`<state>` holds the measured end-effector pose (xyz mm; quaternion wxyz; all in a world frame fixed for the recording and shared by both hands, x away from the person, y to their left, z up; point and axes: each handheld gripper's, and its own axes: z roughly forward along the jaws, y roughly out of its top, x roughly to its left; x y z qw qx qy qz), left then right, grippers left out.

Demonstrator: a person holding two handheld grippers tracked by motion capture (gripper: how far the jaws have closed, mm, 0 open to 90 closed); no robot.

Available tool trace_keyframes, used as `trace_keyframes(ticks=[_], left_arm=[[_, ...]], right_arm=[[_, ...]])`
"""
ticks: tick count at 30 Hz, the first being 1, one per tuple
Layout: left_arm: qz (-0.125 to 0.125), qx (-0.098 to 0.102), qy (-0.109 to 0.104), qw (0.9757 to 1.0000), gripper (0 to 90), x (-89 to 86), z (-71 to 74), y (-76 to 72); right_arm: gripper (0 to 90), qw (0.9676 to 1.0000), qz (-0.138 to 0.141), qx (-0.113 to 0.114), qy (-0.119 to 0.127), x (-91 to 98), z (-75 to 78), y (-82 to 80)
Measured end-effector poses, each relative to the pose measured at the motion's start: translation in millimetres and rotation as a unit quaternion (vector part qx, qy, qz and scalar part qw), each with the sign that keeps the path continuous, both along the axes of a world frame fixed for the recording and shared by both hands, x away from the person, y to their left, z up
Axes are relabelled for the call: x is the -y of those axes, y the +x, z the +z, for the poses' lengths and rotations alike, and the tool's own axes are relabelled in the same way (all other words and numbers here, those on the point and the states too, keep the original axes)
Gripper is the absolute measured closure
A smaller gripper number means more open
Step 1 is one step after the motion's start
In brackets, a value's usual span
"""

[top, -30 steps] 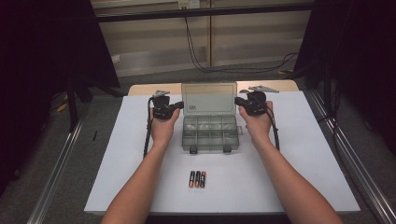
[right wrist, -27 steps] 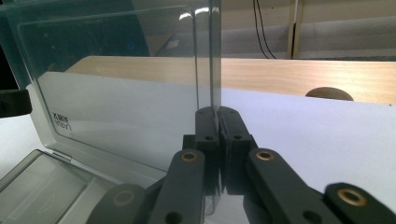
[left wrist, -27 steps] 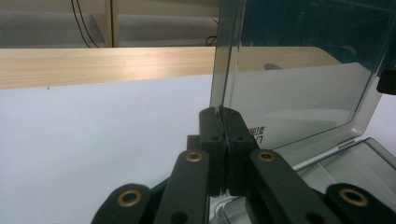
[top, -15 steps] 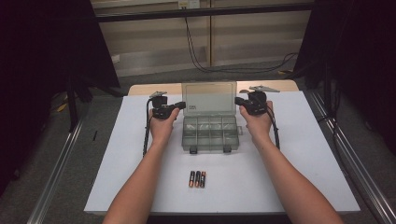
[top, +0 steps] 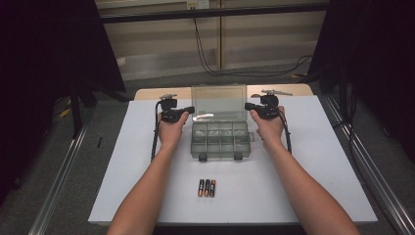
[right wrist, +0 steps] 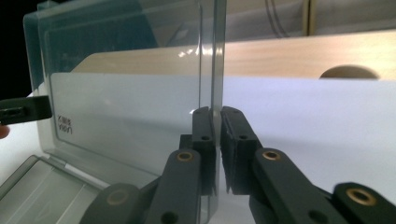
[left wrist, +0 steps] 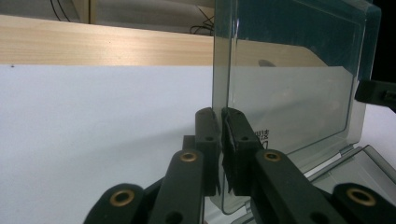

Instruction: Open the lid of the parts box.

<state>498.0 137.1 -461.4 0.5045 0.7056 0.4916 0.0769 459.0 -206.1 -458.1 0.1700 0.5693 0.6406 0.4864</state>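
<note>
A clear plastic compartment box (top: pixel 220 155) sits mid-table with its lid (top: pixel 219 100) standing upright. My left gripper (top: pixel 191 111) is shut on the lid's left edge (left wrist: pixel 289 84), and its jaws (left wrist: pixel 220 116) have just been closing on that edge. On the opposite edge my right gripper (top: pixel 248 106) pinches the lid (right wrist: pixel 126 93). Its jaws (right wrist: pixel 217 114) have just been opening a little, with the edge still pressed between the pads. Three batteries (top: pixel 207 188) lie side by side in front of the box.
A white sheet (top: pixel 318 161) covers the table, with a wooden strip (top: pixel 147 93) along the far edge. Metal rails (top: pixel 63 176) run down both sides. Cables hang from both grippers onto the sheet.
</note>
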Motion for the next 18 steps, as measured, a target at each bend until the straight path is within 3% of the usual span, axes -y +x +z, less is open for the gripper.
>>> trace_keyframes(ticks=[4,10,13,18], left_arm=[[0.001,-0.012,-0.003,0.9999,84.9,0.1,-1.1,3.2],[0.008,-0.031,-0.008,0.9994,84.3,0.5,-1.8,6.4],[0.015,-0.041,-0.018,0.9989,84.1,1.1,-3.3,7.5],[0.018,-0.056,-0.016,0.9981,83.1,1.7,-4.8,9.1]], right_arm=[[83.7,0.9994,0.004,-0.015,0.03,2.7,-7.9,4.2],[83.4,0.9991,0.003,-0.026,0.032,3.3,-8.9,7.1],[83.1,0.9986,0.003,-0.035,0.04,5.0,-10.9,9.6],[82.7,0.9977,0.003,-0.044,0.052,6.2,-14.3,12.0]])
